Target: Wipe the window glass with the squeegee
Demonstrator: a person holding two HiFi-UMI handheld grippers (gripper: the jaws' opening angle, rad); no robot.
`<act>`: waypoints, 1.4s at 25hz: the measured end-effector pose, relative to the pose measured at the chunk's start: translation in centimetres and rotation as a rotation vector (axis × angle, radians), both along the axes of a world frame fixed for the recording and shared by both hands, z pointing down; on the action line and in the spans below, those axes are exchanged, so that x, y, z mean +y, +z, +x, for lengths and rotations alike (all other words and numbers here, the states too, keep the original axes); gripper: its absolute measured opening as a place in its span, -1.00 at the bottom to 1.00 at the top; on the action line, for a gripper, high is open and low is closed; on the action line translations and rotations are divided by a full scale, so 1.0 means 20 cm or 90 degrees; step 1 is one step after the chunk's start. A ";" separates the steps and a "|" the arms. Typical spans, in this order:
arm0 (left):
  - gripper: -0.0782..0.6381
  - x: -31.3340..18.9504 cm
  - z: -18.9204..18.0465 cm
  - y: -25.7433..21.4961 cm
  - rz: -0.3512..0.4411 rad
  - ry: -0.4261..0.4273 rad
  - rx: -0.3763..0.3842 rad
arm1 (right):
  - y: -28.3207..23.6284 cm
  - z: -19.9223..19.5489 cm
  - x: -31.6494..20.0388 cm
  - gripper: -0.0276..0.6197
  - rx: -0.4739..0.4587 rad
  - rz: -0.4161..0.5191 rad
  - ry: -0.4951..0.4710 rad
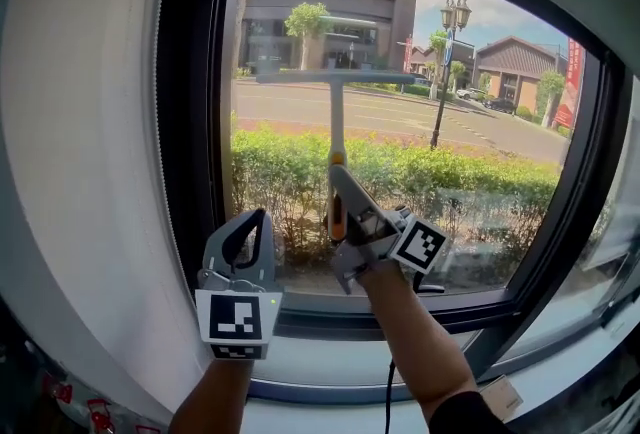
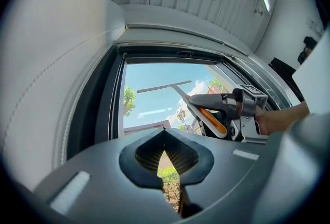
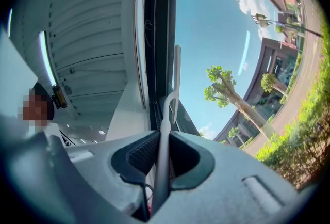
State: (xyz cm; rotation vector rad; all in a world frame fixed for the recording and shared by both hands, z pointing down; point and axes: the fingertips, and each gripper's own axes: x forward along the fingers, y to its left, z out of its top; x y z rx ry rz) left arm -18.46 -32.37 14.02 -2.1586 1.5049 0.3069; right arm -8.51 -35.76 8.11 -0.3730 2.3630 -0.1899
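Clear window glass [image 1: 470, 152] lies open to either side of the squeegee [image 1: 337, 117], whose blade bars the upper pane. The dark window frame [image 1: 192, 122] closes in all round; the left tongs [image 1: 256, 217] hang near its left upright.

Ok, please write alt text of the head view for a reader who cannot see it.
The right gripper holds a squeegee upright by its handle, with the blade level across the upper window glass. The left gripper, shut and empty, is lower left.

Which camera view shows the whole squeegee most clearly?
The head view: the squeegee shows nearly whole before the glass, blade across the top. The left gripper view shows it smaller; the right gripper view sees it edge-on.
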 end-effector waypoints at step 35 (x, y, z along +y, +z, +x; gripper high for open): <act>-0.76 -0.16 0.49 -0.12 -0.012 0.044 -0.013 | -0.12 0.46 0.04 -0.77 -0.013 0.012 -0.058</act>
